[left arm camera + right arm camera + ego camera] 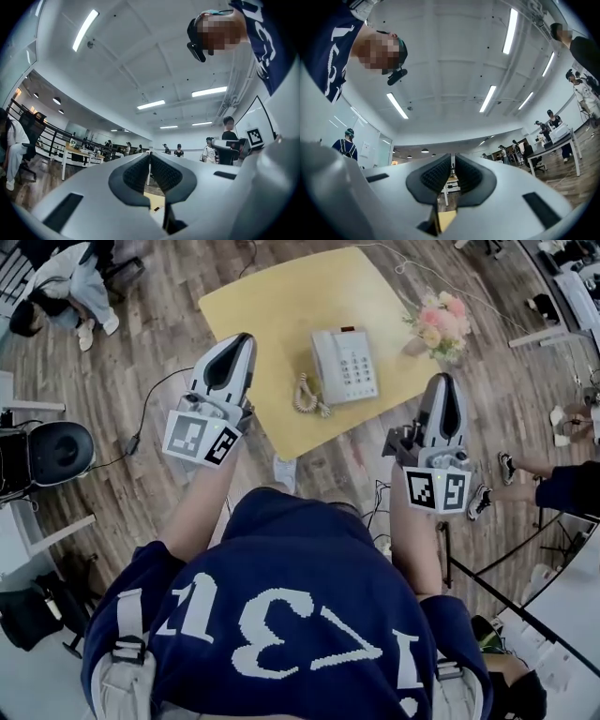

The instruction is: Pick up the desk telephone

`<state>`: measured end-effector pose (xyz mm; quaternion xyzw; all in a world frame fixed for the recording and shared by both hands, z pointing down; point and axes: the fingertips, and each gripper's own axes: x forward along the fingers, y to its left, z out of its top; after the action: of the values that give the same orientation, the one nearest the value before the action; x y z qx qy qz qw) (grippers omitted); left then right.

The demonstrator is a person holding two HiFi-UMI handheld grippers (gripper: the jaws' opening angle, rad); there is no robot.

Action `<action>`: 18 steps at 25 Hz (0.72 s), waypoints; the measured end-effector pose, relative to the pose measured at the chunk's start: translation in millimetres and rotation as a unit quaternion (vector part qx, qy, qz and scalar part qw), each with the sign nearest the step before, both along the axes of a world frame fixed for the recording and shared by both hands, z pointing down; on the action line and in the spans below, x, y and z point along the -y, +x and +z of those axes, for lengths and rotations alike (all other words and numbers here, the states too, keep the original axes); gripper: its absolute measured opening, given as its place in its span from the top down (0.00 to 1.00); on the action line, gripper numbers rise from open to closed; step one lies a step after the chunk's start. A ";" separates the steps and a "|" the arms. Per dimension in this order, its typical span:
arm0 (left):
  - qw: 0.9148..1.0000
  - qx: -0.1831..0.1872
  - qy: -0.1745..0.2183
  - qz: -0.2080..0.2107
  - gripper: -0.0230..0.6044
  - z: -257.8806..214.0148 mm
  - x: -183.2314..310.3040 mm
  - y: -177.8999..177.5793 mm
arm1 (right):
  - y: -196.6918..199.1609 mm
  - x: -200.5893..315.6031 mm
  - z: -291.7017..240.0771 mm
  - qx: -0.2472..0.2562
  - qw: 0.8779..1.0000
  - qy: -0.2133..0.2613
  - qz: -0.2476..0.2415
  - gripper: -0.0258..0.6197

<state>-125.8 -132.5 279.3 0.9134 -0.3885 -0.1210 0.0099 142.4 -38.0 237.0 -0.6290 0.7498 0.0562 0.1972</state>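
I see a yellow table [281,296] set cornerwise on the wood floor, with bare floor along both of its near edges. The desk telephone [344,365] lies flat near the table's near right edge, handset in its cradle. Its coiled cord [306,395] is at its left, and flowers [439,322] stand by the far right corner. The keypad print is too small to read. My left gripper [246,337] and right gripper [442,380] flank the table's near corner. The phone is between and just beyond their tips, untouched. Both pairs of jaws are closed and empty.
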 end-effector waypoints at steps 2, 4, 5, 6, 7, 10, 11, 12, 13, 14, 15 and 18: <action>1.000 -0.001 -0.007 0.008 0.92 5.0 13.0 0.9 | -5.3 9.3 3.8 -0.011 1.000 -0.009 0.003 0.91; 1.000 -0.004 -0.015 0.013 0.92 11.7 20.3 3.3 | -7.3 16.5 8.7 -0.023 0.999 -0.022 0.003 0.91; 1.000 -0.005 -0.020 0.014 0.92 15.3 23.0 4.7 | -6.3 20.0 11.2 -0.025 0.999 -0.027 0.004 0.91; 1.000 -0.006 -0.024 0.016 0.92 19.1 25.3 6.2 | -4.7 23.7 13.5 -0.024 0.999 -0.032 0.005 0.91; 0.999 -0.006 -0.029 0.017 0.92 22.8 27.3 7.6 | -3.1 27.4 15.7 -0.022 0.999 -0.035 0.007 0.91; 0.999 -0.007 -0.042 0.018 0.92 32.0 32.1 9.7 | -2.6 39.0 20.9 -0.021 0.999 -0.041 0.005 0.91; 0.999 -0.007 -0.045 0.016 0.92 33.9 33.5 9.7 | -3.6 43.5 22.9 -0.020 0.999 -0.042 0.001 0.91; 0.999 -0.006 -0.047 0.014 0.92 35.4 34.7 9.6 | -4.9 48.2 25.2 -0.016 0.999 -0.043 -0.006 0.91; 0.999 -0.005 -0.048 0.011 0.92 36.7 35.8 9.4 | -6.6 52.8 27.7 -0.011 0.999 -0.045 -0.014 0.91; 0.999 -0.003 -0.050 0.008 0.92 38.0 37.2 9.1 | -8.4 57.6 30.1 -0.005 0.999 -0.047 -0.023 0.91; 0.999 -0.002 -0.052 0.003 0.92 39.1 39.1 8.6 | -10.3 62.8 31.8 -0.002 0.998 -0.049 -0.032 0.91; 0.998 -0.001 -0.055 -0.014 0.92 39.9 48.2 7.6 | -14.7 79.4 32.9 -0.013 0.997 -0.050 -0.055 0.91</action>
<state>-118.2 -180.7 319.2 0.9059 -0.4072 -0.1000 0.0590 127.7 -117.4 269.9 -0.5949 0.7879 0.0156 0.1584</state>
